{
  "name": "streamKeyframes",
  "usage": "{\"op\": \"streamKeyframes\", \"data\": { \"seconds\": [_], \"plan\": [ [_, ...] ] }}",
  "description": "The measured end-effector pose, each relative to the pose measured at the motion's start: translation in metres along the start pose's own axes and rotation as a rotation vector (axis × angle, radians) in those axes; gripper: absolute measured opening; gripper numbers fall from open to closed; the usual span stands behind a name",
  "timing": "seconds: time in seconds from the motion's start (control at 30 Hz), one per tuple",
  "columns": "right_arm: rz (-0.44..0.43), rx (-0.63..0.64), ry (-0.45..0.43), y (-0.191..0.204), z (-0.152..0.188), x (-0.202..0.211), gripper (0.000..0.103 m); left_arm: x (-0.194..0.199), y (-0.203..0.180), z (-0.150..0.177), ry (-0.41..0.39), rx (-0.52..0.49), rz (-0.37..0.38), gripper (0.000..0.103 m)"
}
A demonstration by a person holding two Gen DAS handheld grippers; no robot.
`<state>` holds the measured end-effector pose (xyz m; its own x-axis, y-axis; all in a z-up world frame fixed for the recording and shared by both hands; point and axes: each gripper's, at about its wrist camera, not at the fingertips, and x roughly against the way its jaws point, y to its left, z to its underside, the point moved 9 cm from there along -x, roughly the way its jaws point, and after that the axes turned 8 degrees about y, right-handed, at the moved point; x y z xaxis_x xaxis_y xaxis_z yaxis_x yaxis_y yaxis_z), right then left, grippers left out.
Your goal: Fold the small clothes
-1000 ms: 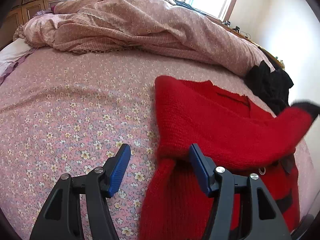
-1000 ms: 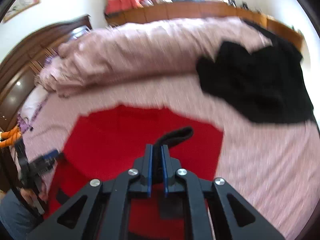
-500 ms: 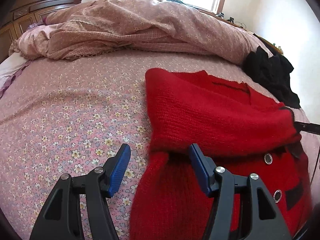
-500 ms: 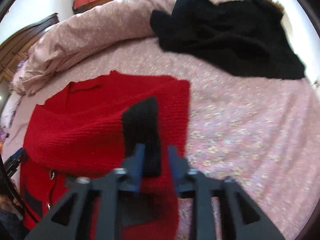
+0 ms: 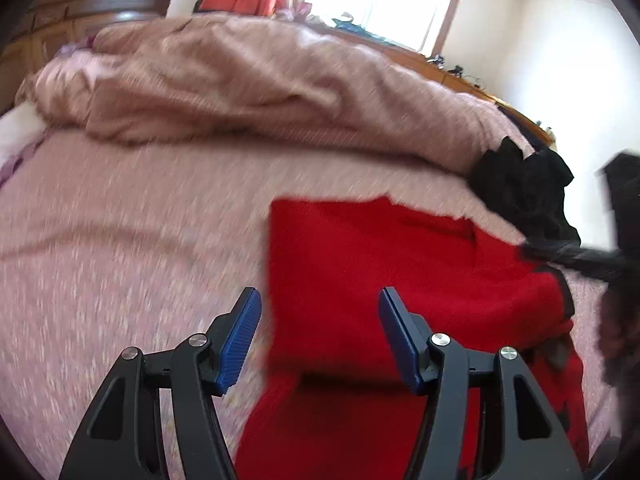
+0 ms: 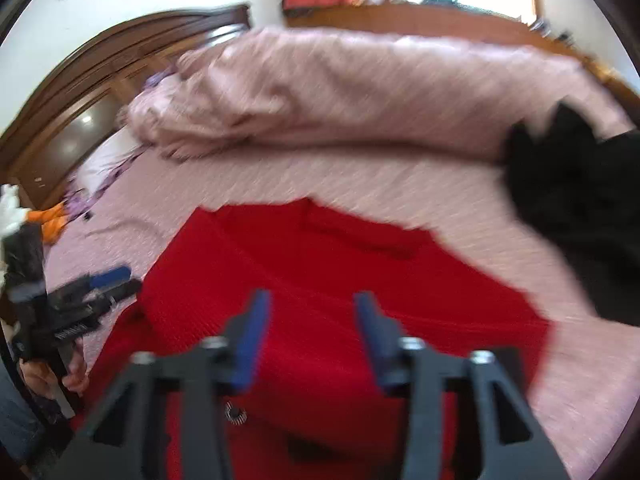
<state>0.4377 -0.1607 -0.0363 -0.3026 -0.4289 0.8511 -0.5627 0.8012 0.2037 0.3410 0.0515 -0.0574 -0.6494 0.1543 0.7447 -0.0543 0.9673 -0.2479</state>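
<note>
The red cardigan (image 5: 380, 264) lies flat on the bed (image 5: 120, 264), one sleeve folded across its chest, with buttons (image 6: 235, 414) showing near my edge. It is a thick, soft knit: I judge it light but limp and slightly stretchy, so it will sag and drag if I lift it by one point. The best holds are probably the firm hem and shoulder edges, taken by both hands together. My left gripper (image 5: 318, 336) hovers with jaws apart over the left fold edge, pinching nothing. My right gripper (image 6: 310, 340) hangs above the chest, jaws closing with no cloth between them. A black garment (image 6: 580, 216) lies at the far right, beside the pink quilt (image 5: 260, 92).
</note>
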Motion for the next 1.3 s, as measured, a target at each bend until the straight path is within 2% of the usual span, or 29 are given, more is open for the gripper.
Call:
{"op": "streamKeyframes", "data": {
  "seconds": [0.1, 0.17, 0.27, 0.33, 0.4, 0.57, 0.67, 0.73, 0.77, 0.8, 0.83, 0.9, 0.93, 0.97, 1.0, 1.03, 1.1, 1.3],
  "plan": [
    [-0.051, 0.003, 0.067, -0.010, -0.001, -0.039, 0.032, -0.020, -0.012, -0.006, 0.045, -0.038, 0.011, 0.055],
    [-0.024, 0.060, 0.087, -0.008, 0.004, -0.049, 0.032, -0.029, -0.012, 0.000, 0.070, -0.034, 0.029, 0.055],
    [0.010, 0.197, 0.178, 0.011, 0.018, -0.071, 0.032, -0.037, -0.009, 0.011, 0.100, -0.043, 0.032, 0.055],
    [0.052, 0.300, 0.175, 0.024, 0.020, -0.076, 0.031, -0.037, -0.004, 0.010, 0.100, -0.040, 0.031, 0.055],
    [0.056, 0.326, 0.167, 0.030, 0.019, -0.076, 0.000, -0.036, 0.001, 0.007, 0.100, -0.008, 0.044, 0.055],
    [0.038, 0.400, 0.116, 0.050, 0.007, -0.072, 0.000, -0.032, 0.023, 0.000, 0.094, 0.066, 0.038, 0.055],
    [0.074, 0.414, 0.054, 0.052, -0.004, -0.063, 0.000, -0.034, 0.034, -0.002, 0.105, 0.117, 0.045, 0.055],
    [0.016, 0.393, 0.063, 0.057, -0.009, -0.066, 0.007, -0.034, 0.040, -0.003, 0.106, 0.145, 0.051, 0.055],
    [-0.039, 0.387, 0.109, 0.063, -0.007, -0.072, 0.027, -0.035, 0.041, -0.003, 0.105, 0.151, 0.051, 0.055],
    [-0.046, 0.391, 0.134, 0.066, -0.007, -0.077, 0.047, -0.035, 0.041, -0.003, 0.106, 0.152, 0.051, 0.055],
    [-0.007, 0.412, 0.145, 0.068, -0.008, -0.084, 0.051, -0.035, 0.041, -0.003, 0.106, 0.148, 0.050, 0.055],
    [0.056, 0.465, 0.143, 0.071, -0.008, -0.095, 0.052, -0.036, 0.039, -0.002, 0.108, 0.139, 0.047, 0.055],
    [0.057, 0.459, 0.149, 0.071, -0.009, -0.100, 0.052, -0.037, 0.038, -0.001, 0.111, 0.134, 0.047, 0.055],
    [0.045, 0.442, 0.149, 0.073, -0.010, -0.103, 0.049, -0.038, 0.038, -0.001, 0.113, 0.132, 0.049, 0.055],
    [0.023, 0.414, 0.151, 0.074, -0.012, -0.104, 0.030, -0.039, 0.037, -0.001, 0.115, 0.132, 0.050, 0.055],
    [-0.011, 0.379, 0.166, 0.076, -0.013, -0.106, 0.019, -0.040, 0.037, -0.001, 0.119, 0.133, 0.052, 0.055],
    [-0.016, 0.367, 0.178, 0.077, -0.014, -0.106, 0.007, -0.041, 0.038, -0.001, 0.121, 0.136, 0.053, 0.055],
    [0.036, 0.447, 0.071, 0.084, -0.030, -0.093, 0.006, -0.038, 0.044, -0.004, 0.113, 0.157, 0.054, 0.055]
  ]
}}
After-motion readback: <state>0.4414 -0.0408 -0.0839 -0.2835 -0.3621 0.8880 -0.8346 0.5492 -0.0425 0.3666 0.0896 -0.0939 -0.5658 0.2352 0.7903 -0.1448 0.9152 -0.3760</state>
